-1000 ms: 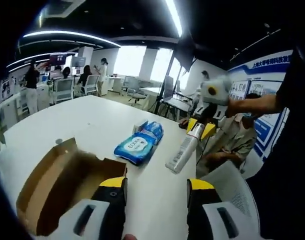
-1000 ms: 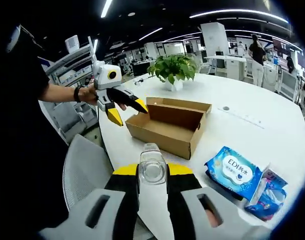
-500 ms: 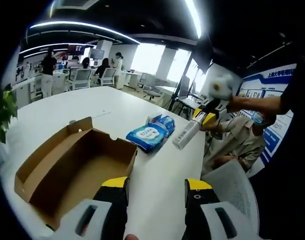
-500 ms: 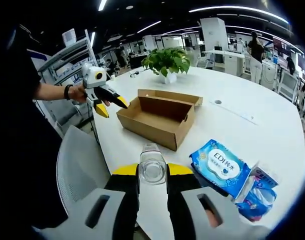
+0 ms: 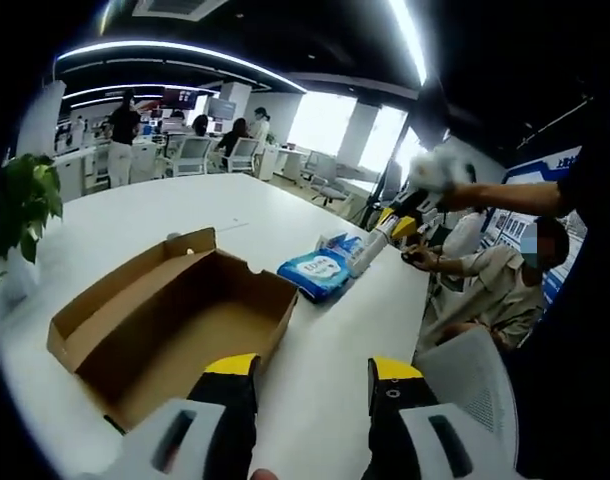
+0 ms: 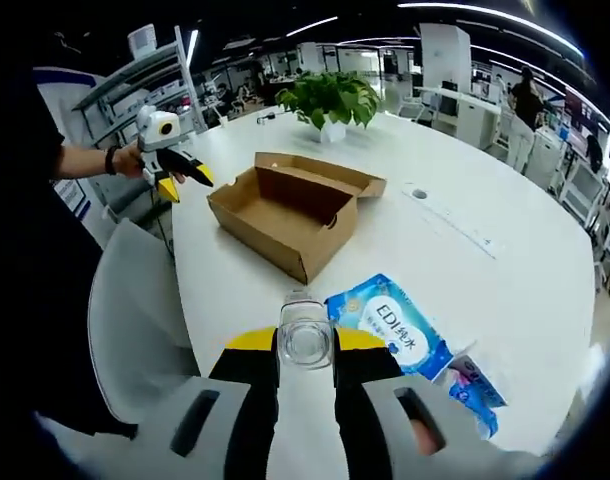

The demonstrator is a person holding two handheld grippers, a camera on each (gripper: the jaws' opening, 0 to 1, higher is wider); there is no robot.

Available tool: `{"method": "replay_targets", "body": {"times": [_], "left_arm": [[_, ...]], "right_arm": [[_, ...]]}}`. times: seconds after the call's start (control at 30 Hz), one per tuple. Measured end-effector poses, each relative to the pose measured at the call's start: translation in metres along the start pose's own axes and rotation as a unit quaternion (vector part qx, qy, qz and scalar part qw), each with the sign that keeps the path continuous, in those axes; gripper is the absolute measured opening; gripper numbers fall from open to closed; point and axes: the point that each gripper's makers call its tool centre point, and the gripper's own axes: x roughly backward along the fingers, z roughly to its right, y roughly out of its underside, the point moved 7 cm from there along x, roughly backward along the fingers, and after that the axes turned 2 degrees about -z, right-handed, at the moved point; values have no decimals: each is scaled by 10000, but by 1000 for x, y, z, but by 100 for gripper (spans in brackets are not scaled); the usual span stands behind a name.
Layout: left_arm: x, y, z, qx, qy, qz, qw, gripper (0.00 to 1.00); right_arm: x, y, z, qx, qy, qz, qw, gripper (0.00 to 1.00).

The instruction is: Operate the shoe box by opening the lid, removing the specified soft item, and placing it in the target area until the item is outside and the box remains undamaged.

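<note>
While my right gripper clamps a clear bottle pointing forward along its jaws above the table, my left gripper, jaws apart, hovers beside the open shoe box.

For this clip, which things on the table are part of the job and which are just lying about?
Part of the job:
- cardboard shoe box, lid open
- bottle in the right claw
- left claw, open

Lying about:
- blue wipes pack
- small blue packet
- potted plant
- white table
</note>
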Motion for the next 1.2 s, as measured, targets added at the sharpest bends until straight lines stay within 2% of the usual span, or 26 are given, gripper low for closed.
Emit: {"method": "replay_targets", "body": {"times": [0.17,0.27,0.57,0.67,0.73,0.77,0.83,0.97,1.2], "left_arm": [[9,4,-6,168,-209,109,9996,43],[12,10,-7,249,-298,154,9991,43],[22,27,-10,563,-564,250,9965,42],[26,32,-10,647,-650,267,9954,42],[29,36,-10,690,-703,260,9948,42],[30,37,-10,713,-726,253,9945,42],[32,41,-10,759,-753,231,9940,42],[35,46,-8,784,-794,134,9937,42],[38,46,-12,828,-855,71,9929,42]], "right_arm": [[-2,-3,27,268,72,-303,9992,18],[-6,-4,49,552,163,-695,9959,18],[-20,-15,93,1049,212,-1286,9859,18],[-24,-13,107,1404,266,-1655,9758,18],[-27,-12,118,1721,339,-1891,9662,18],[-28,-10,124,1955,362,-2065,9580,18],[-31,-8,132,2170,399,-2265,9487,18],[-40,-5,145,2218,412,-2383,9446,18],[-52,2,153,2506,372,-2690,9292,18]]}}
